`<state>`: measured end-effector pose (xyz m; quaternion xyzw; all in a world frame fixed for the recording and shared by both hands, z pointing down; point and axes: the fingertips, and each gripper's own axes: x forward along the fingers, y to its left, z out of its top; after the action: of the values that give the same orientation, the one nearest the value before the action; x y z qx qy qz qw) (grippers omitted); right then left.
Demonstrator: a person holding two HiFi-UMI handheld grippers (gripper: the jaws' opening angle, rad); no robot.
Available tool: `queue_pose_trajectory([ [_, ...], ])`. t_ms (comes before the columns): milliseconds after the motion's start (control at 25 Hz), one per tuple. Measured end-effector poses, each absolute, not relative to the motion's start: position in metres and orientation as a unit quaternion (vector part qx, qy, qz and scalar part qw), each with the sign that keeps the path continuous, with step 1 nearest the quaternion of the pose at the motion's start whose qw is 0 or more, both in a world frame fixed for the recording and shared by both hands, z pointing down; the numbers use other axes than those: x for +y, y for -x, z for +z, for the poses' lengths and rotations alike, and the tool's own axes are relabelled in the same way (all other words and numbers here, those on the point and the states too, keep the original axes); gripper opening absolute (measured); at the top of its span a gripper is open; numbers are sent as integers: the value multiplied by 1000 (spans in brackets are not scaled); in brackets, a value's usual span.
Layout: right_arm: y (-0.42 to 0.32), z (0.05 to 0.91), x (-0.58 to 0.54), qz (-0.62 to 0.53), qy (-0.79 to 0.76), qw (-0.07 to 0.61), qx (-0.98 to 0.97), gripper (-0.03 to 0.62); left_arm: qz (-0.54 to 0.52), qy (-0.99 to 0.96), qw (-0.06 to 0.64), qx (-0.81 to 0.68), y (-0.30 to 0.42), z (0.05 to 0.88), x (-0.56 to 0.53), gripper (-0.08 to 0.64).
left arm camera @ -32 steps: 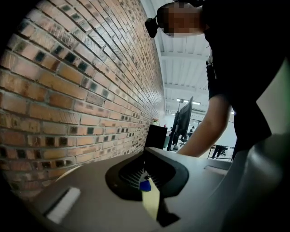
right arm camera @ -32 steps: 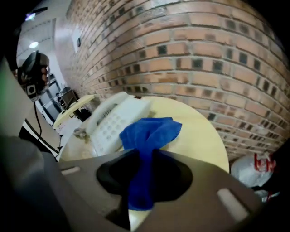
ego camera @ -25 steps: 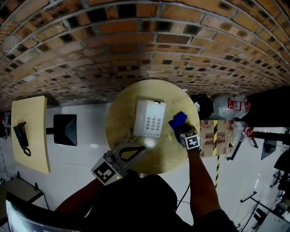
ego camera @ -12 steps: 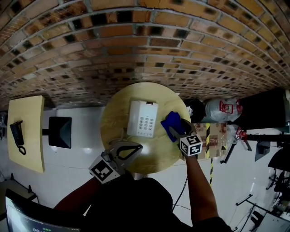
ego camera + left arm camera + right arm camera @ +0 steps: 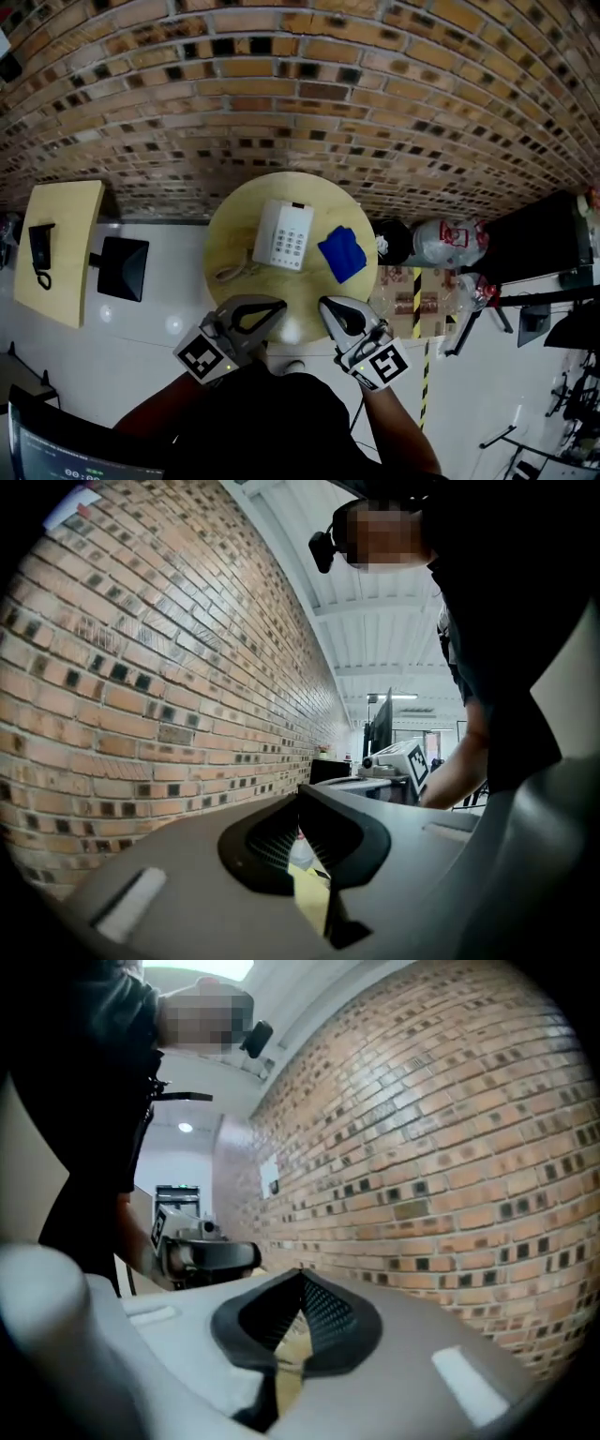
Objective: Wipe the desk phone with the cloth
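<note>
A white desk phone point(image 5: 284, 234) lies on the round wooden table point(image 5: 239, 230), its coiled cord point(image 5: 232, 273) trailing to the left. Just right of the phone, flat on the tabletop, is the blue cloth point(image 5: 341, 253); nothing touches it. My left gripper point(image 5: 280, 303) hovers over the table's near edge, shut and empty. Beside it my right gripper point(image 5: 322, 303) is also shut and empty, well short of the cloth. In the left gripper view the jaws point(image 5: 300, 791) meet at their tips against the brick wall. The right gripper view shows closed tips point(image 5: 302, 1275) too.
A brick wall point(image 5: 300, 112) stands behind the table. At the left are a yellow side table point(image 5: 66, 281) with a black phone point(image 5: 40, 251) and a black square base point(image 5: 123, 268). Plastic bags point(image 5: 448, 240) and a taped cardboard box point(image 5: 412, 291) crowd the floor at the right.
My right gripper let go of the blue cloth and drew back to the table's near edge, then shut. The cloth now lies alone beside the phone. The left gripper barely moved.
</note>
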<state>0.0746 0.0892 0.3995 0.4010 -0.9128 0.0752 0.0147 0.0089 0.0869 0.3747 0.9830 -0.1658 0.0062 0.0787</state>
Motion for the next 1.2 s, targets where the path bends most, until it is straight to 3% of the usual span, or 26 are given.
queue_pose_trajectory([
  [560, -35, 322, 228, 22, -338, -9, -941, 1, -9, -977, 34, -212, 3, 325, 217, -12],
  [1200, 1, 297, 232, 18, -356, -8, -934, 0, -32, -984, 21, -175, 25, 298, 228, -12],
])
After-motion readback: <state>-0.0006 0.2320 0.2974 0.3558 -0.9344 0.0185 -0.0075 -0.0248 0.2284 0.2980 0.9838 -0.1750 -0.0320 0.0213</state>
